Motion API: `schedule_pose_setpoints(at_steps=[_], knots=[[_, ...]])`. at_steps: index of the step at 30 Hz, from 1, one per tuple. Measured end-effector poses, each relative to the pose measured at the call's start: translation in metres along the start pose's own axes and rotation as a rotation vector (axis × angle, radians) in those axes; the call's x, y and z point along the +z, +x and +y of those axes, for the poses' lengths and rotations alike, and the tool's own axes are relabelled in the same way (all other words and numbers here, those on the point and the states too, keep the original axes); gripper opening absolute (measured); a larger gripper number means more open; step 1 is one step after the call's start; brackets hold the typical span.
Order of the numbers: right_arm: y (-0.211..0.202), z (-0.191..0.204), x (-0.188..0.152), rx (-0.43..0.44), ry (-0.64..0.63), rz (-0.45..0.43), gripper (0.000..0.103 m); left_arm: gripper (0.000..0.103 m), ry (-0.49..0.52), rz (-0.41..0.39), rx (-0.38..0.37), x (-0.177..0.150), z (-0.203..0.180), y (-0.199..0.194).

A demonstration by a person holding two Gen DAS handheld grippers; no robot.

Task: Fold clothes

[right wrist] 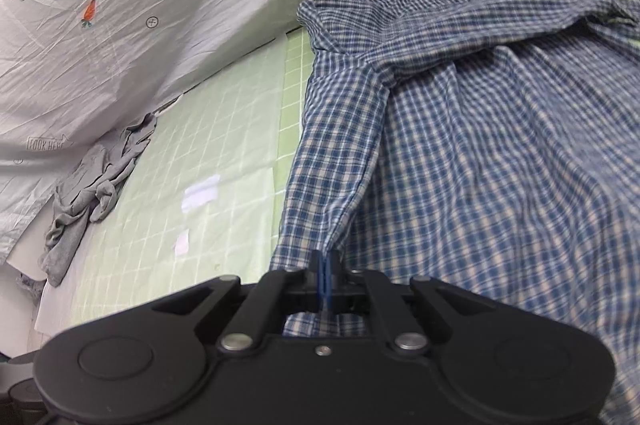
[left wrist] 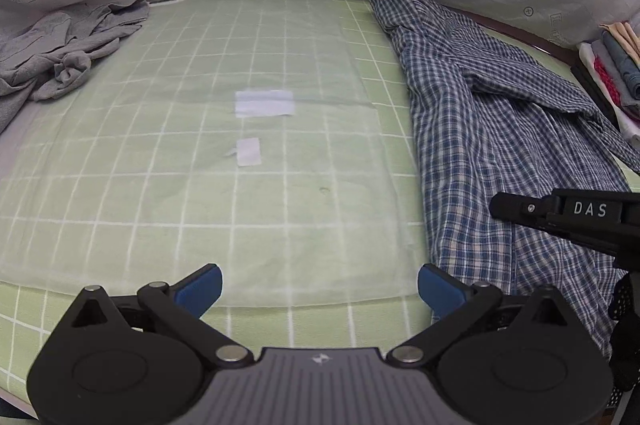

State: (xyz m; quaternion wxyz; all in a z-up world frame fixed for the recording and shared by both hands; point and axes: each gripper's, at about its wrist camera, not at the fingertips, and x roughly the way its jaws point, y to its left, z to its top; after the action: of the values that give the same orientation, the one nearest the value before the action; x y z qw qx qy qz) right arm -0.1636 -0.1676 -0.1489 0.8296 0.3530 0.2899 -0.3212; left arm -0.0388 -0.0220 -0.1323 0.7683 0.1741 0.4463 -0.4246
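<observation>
1. Green white-gridded mat [left wrist: 132, 209] covers the bench; a crumpled grey garment [left wrist: 60, 53] lies far left.
2. Left gripper [left wrist: 320, 291] hovers empty, jaws wide.
3. Right gripper [right wrist: 325, 279] pinches the blue-and-white checked shirt [right wrist: 480, 153] at its hem, on the mat's right side: pickup step. Next it likely needs dragging to the centre and spreading.

- Left tongs [left wrist: 320, 289]: jaws wide apart, blue pads [left wrist: 202, 287] clear of everything, nothing between them, angled downward.
- Right tongs [right wrist: 325, 279]: jaws pressed together, pinching a fold of shirt [right wrist: 480, 145], pointing downward; seen side-on from the left wrist view.
</observation>
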Motion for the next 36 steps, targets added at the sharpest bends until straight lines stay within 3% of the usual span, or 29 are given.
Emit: schedule_pose_setpoints(at_steps=[10,16,20,24,32,36], knots=[[-0.029,-0.046,0.034,0.03,-0.111,0.001,0.002,0.103,-0.005,0.019,-0.013,-0.005,-0.078,0.012],[-0.024,-0.076,0.047,0.07,-0.076,0.042,0.004,0.103,0.008,0.041,0.027,-0.011,-0.104,0.017],[-0.015,-0.091,0.044,0.119,0.001,0.099,0.012,0.103,-0.01,0.072,0.081,-0.017,-0.099,0.017],[-0.005,-0.112,0.033,0.194,0.192,0.159,0.014,0.103,-0.018,0.107,0.121,-0.024,-0.089,0.017],[-0.021,-0.141,-0.014,0.268,0.427,0.204,0.033,0.103,0.01,0.157,0.115,-0.036,-0.087,0.021],[-0.027,-0.153,-0.037,0.319,0.544,0.228,0.035,0.103,0.033,0.166,0.108,-0.041,-0.091,0.022]])
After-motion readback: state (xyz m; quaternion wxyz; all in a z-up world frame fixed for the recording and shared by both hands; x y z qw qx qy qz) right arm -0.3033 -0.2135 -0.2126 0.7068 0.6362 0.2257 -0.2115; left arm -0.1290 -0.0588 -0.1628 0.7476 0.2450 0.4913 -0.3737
